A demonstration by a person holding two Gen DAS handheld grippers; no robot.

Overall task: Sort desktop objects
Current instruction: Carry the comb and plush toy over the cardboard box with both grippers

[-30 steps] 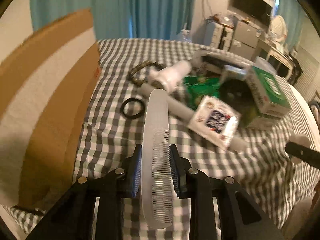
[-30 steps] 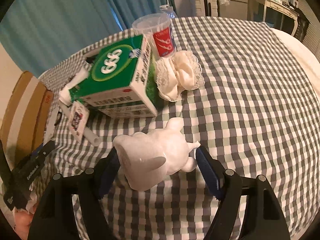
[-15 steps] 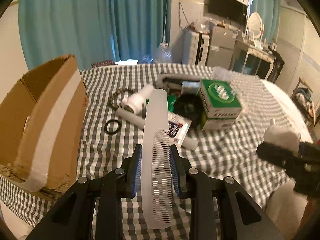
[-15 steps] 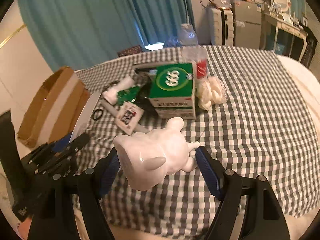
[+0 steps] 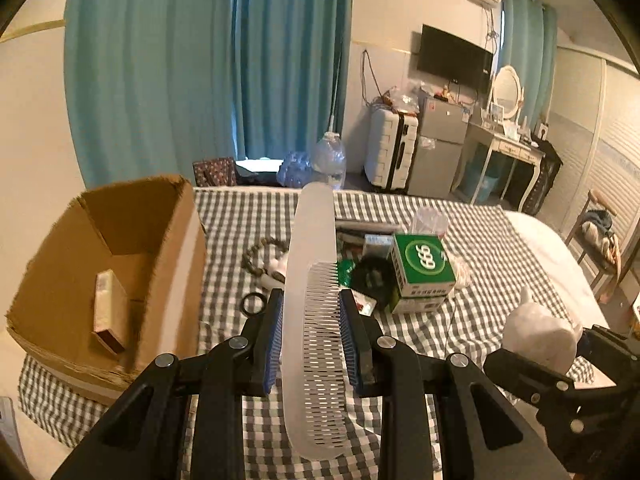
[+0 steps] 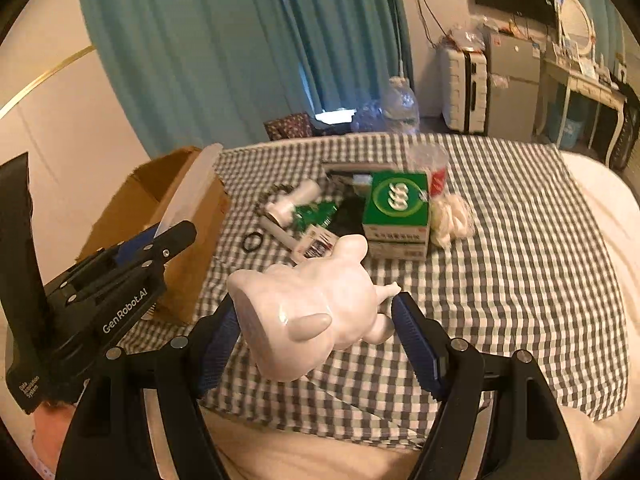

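My left gripper (image 5: 310, 332) is shut on a frosted white comb (image 5: 314, 308), held high above the checked table (image 5: 500, 248). My right gripper (image 6: 316, 328) is shut on a glossy white animal figurine (image 6: 308, 312), also lifted off the cloth. In the left wrist view the figurine (image 5: 538, 338) shows at the right. From the right wrist view the left gripper (image 6: 160, 236) with the comb (image 6: 188, 188) hangs in front of the open cardboard box (image 6: 160, 208). The box (image 5: 108, 272) holds a small brown carton (image 5: 108, 316).
On the table lie a green 666 box (image 6: 396, 208), a plastic cup (image 6: 430, 164), a white lace scrunchie (image 6: 454, 216), a white tube (image 6: 290, 204), a bead bracelet (image 5: 258, 254), a black hair tie (image 6: 253, 241) and a small packet (image 6: 316, 244). A chair (image 5: 600, 240) stands far right.
Both grippers have risen well above the table with comb and figurine still held. The views now look down on the whole table, and the box's inside has come into sight.
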